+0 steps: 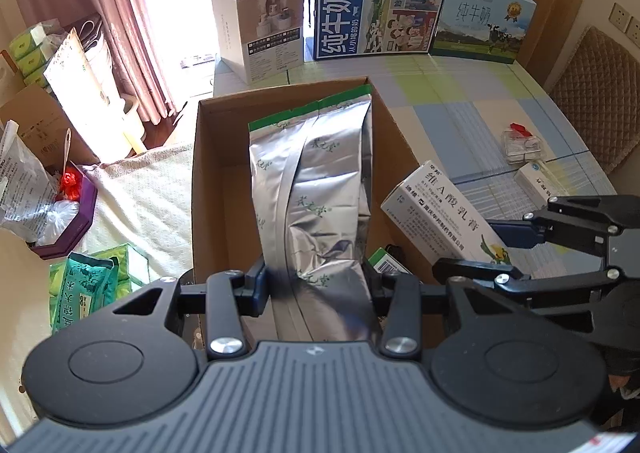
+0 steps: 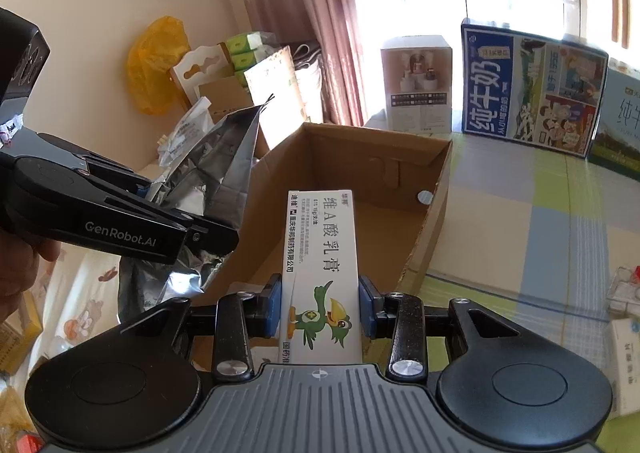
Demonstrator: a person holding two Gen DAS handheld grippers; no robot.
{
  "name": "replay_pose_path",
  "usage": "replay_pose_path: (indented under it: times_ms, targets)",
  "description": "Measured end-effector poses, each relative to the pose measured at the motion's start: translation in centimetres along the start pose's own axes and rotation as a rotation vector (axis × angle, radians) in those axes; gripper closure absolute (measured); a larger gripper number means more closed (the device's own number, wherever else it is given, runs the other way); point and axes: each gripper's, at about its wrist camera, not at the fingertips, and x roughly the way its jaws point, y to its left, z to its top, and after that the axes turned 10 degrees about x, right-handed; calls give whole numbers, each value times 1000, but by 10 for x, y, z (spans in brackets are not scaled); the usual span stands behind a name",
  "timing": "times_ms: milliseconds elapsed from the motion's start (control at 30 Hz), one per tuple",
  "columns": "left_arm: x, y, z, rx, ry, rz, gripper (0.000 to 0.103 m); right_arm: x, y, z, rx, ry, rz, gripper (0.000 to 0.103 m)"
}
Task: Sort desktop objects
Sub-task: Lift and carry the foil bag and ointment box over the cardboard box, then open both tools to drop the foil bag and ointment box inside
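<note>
My left gripper (image 1: pixel 316 285) is shut on a silver foil bag (image 1: pixel 316 189) and holds it over the open cardboard box (image 1: pixel 208 173). The bag also shows in the right wrist view (image 2: pixel 208 189), at the box's left side. My right gripper (image 2: pixel 320 305) is shut on a white medicine carton with a green bird (image 2: pixel 320 273), held over the box's near edge (image 2: pixel 432 221). That carton shows in the left wrist view (image 1: pixel 440 217) at the box's right wall, with the right gripper (image 1: pixel 508 253) behind it.
Milk cartons (image 1: pixel 376 5) and a white box (image 1: pixel 260 29) stand at the table's far edge. A clear plastic case (image 1: pixel 522 143) and a small white box (image 1: pixel 536 181) lie on the chequered tablecloth at right. Bags and clutter sit left of the table.
</note>
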Motion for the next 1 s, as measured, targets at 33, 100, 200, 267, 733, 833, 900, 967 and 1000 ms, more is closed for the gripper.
replay_pose_path:
  times_ms: [33, 100, 200, 267, 733, 833, 900, 967, 1000]
  targets:
    - [1, 1, 0, -1, 0, 0, 66, 3, 0, -2, 6, -2, 2, 68]
    - [4, 4, -1, 0, 2, -1, 66, 10, 1, -5, 12, 1, 3, 68]
    - [7, 9, -2, -4, 3, -1, 66, 21, 2, -11, 13, 8, 0, 68]
    - [10, 13, -3, -10, 6, -1, 66, 26, 2, -16, 11, 6, -2, 68]
    - [33, 30, -6, -34, 26, -12, 66, 60, 8, -20, -139, -71, -67, 68]
    - [37, 32, -5, -35, 26, -15, 66, 67, 6, -14, -161, -75, -75, 68]
    - [40, 34, -4, -39, 26, -17, 66, 72, 3, -9, -178, -75, -80, 68]
    - [44, 34, -2, -44, 27, -19, 66, 78, 1, -3, -196, -76, -86, 68]
    - [46, 35, -2, -46, 27, -20, 66, 81, -1, -1, -203, -76, -87, 68]
